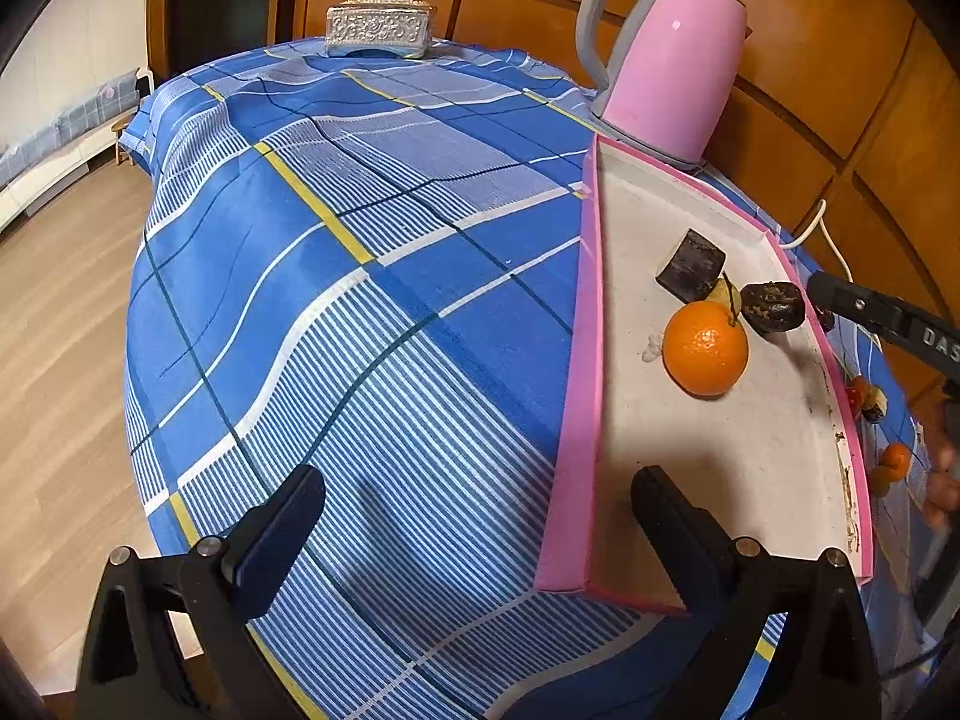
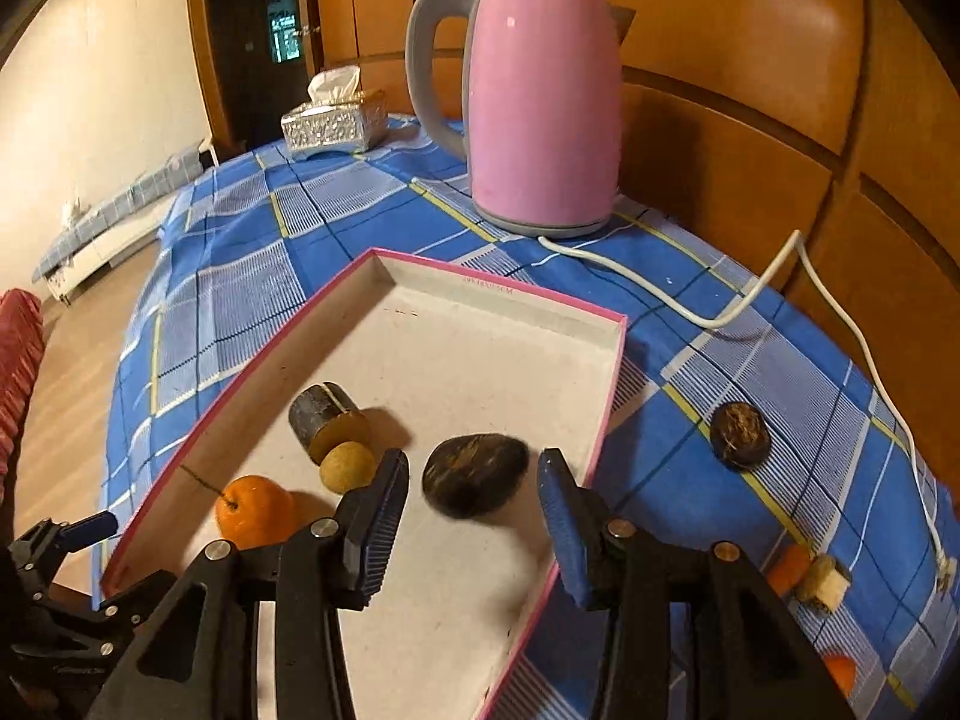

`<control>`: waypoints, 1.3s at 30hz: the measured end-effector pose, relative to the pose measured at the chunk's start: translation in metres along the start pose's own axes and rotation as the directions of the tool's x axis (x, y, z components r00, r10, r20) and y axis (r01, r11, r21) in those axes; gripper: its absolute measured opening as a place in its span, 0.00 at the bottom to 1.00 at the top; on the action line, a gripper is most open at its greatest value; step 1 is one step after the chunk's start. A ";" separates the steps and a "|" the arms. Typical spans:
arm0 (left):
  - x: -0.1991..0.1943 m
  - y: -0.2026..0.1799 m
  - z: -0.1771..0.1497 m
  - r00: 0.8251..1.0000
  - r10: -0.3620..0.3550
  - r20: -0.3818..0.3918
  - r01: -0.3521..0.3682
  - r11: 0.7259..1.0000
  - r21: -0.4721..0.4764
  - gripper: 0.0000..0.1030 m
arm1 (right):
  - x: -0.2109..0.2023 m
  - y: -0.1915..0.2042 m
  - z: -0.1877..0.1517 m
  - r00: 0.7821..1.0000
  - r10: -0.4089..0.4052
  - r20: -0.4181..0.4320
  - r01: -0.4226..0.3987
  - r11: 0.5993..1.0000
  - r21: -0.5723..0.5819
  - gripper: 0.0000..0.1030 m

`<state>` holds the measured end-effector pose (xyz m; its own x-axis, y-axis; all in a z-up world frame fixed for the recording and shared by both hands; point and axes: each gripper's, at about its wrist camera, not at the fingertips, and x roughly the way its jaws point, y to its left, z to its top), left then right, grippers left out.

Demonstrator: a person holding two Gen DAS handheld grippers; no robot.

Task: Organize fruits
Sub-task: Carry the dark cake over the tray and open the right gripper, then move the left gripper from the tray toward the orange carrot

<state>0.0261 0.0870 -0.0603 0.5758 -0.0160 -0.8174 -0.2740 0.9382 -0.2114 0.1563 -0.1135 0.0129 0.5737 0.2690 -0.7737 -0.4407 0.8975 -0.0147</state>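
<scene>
In the left wrist view, the left claw [image 1: 480, 531] is standing wide over the blue checked table [image 1: 360, 276], gripping nothing, its right finger sitting over the near corner of the pink-rimmed tray [image 1: 585, 360]. At two o'clock in that tray an orange [image 1: 705, 348] is lying against a dark fruit [image 1: 772, 306]; a pink kettle [image 1: 666, 60] is standing at one o'clock. In the right wrist view, the right claw [image 2: 474, 483] is hanging partly spread, pads flanking the dark fruit [image 2: 474, 474] without pressing on it, while another dark fruit [image 2: 741, 435] is lying on the cloth at three o'clock.
</scene>
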 end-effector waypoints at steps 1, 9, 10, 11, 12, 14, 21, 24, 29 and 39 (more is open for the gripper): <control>-0.001 0.000 0.000 1.000 -0.001 0.001 0.001 1.000 0.000 1.00 | -0.003 0.000 -0.001 1.000 0.000 0.004 0.000 1.000 0.002 0.44; -0.009 -0.001 -0.001 1.000 -0.009 0.018 0.009 1.000 0.000 1.00 | -0.017 -0.001 -0.015 1.000 -0.002 0.005 0.002 1.000 0.000 0.44; -0.010 -0.001 -0.001 1.000 -0.011 0.021 0.011 1.000 0.000 1.00 | -0.019 -0.001 -0.016 1.000 0.000 0.004 0.000 1.000 -0.002 0.44; -0.011 -0.002 -0.001 1.000 -0.011 0.022 0.011 1.000 0.000 1.00 | -0.021 -0.001 -0.018 1.000 0.003 0.005 -0.003 1.000 -0.006 0.44; -0.011 -0.002 0.000 1.000 -0.012 0.022 0.012 1.000 0.001 1.00 | -0.025 -0.001 -0.020 1.000 0.004 0.006 -0.004 1.000 -0.012 0.44; -0.011 -0.002 0.000 1.000 -0.014 0.023 0.014 1.000 0.003 1.00 | -0.032 -0.002 -0.023 1.000 0.012 0.005 -0.012 1.000 -0.021 0.44; -0.017 -0.005 0.001 0.999 -0.022 0.042 0.022 1.000 0.012 1.00 | -0.058 -0.011 -0.041 1.000 0.005 0.006 -0.004 1.000 -0.022 0.44; -0.018 -0.007 0.001 0.999 -0.027 0.044 0.026 0.999 0.020 1.00 | -0.068 -0.021 -0.054 1.000 -0.011 0.009 0.011 1.000 0.015 0.44; -0.022 -0.011 0.001 0.998 -0.035 0.061 0.032 0.999 0.038 1.00 | -0.079 -0.038 -0.078 0.999 -0.052 0.000 0.051 0.994 0.099 0.44; -0.031 -0.019 0.002 0.994 -0.073 0.087 0.065 0.994 0.084 1.00 | -0.098 -0.064 -0.144 0.986 -0.165 -0.030 0.166 0.933 0.319 0.44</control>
<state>0.0152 0.0701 -0.0295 0.6593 -0.0538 -0.7499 -0.1701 0.9609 -0.2185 0.0287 -0.2481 -0.0015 0.6176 0.1062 -0.7793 -0.0956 0.9936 0.0597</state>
